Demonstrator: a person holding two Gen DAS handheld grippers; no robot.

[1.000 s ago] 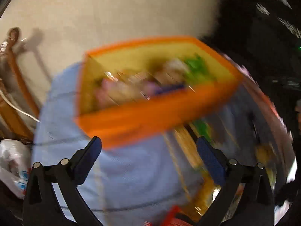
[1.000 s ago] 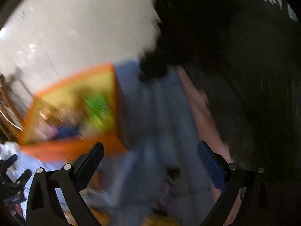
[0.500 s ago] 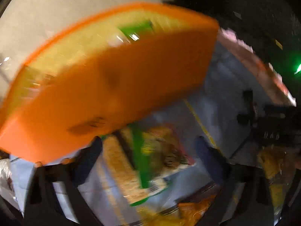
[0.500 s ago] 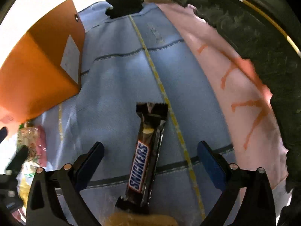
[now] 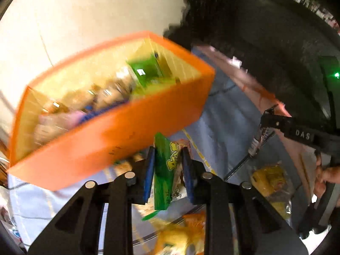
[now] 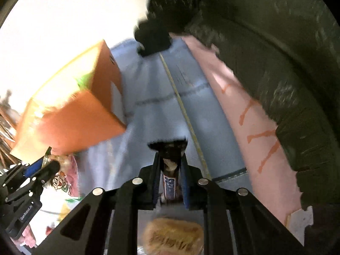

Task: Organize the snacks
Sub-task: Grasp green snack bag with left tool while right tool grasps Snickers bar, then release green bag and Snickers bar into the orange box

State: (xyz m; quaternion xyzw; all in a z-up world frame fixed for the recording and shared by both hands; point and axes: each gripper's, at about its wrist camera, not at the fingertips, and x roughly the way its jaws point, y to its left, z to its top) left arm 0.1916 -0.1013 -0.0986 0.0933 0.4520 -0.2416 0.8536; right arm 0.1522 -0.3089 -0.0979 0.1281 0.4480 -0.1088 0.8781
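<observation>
left gripper (image 5: 167,174): fingers have just been closing and now clamp a green snack packet (image 5: 163,170), lower centre of the left wrist view.
right gripper (image 6: 170,180): fingers have just been closing and now pinch a chocolate bar (image 6: 169,182), lower centre of the right wrist view; its crimped end sticks out past the fingertips.
orange box (image 5: 119,131): fills the left and centre of the left wrist view, open top facing the camera; it already holds several blurred snacks, one of them green.
loose snacks: a yellow packet (image 5: 268,178) at lower right, more orange and yellow wrappers along the bottom edge, all on the blue cloth (image 5: 225,127).
progress: partly done; some snacks boxed.
remaining: both held items still outside the box; loose packets left to collect.
</observation>
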